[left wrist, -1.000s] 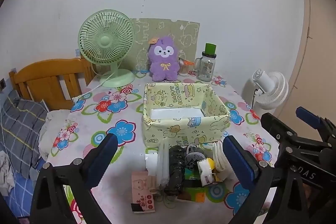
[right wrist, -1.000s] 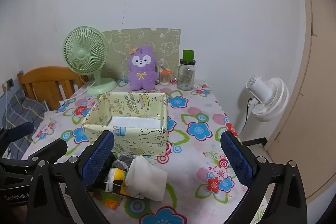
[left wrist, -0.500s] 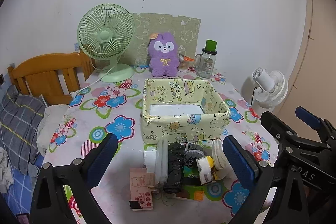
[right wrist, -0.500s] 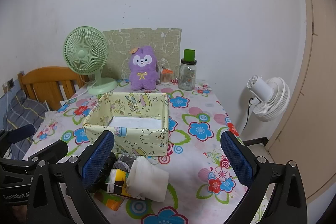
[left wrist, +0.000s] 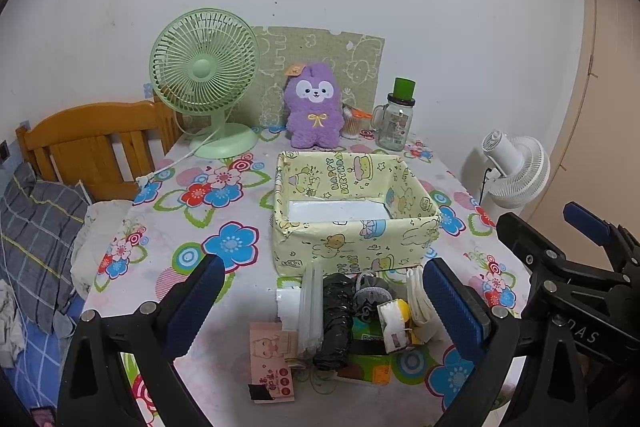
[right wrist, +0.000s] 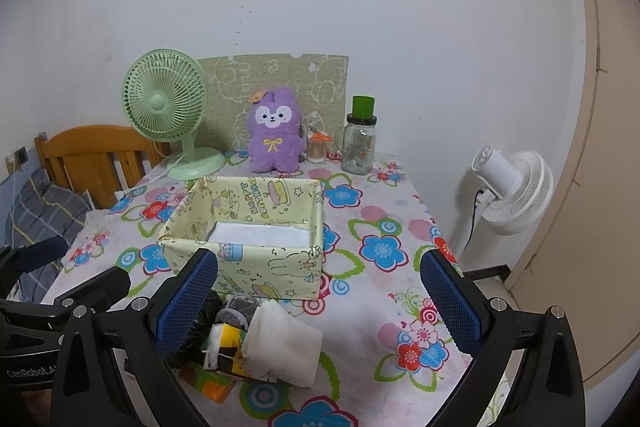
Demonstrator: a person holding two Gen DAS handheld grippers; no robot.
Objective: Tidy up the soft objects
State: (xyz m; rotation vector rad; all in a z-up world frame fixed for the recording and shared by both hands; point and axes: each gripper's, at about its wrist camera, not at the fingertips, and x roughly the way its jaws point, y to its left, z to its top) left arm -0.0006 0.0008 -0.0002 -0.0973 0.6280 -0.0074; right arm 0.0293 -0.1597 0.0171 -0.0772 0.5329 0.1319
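A yellow cartoon-print box (left wrist: 352,239) (right wrist: 256,267) stands in the middle of the flowered table, showing only a white bottom. In front of it lies a heap of soft items: a black roll (left wrist: 334,323), a grey pouf (left wrist: 370,293), folded white cloth (right wrist: 284,341) and a clear plastic pack (left wrist: 310,311). A purple plush (left wrist: 314,109) (right wrist: 274,133) sits upright at the back. My left gripper (left wrist: 320,299) hangs open above the heap. My right gripper (right wrist: 318,299) is open too, over the heap's right side. Neither holds anything.
A green desk fan (left wrist: 204,75) stands back left, its cord trailing over the table. A glass jar with a green lid (left wrist: 396,119) and a toothpick holder (left wrist: 352,123) are behind the box. A pink card (left wrist: 272,363) lies near the front edge. A white floor fan (right wrist: 512,187) stands right of the table.
Both views have shifted slightly; the table and box appear a little lower and closer in the left wrist view. Both grippers stay open and nothing on the table has moved.
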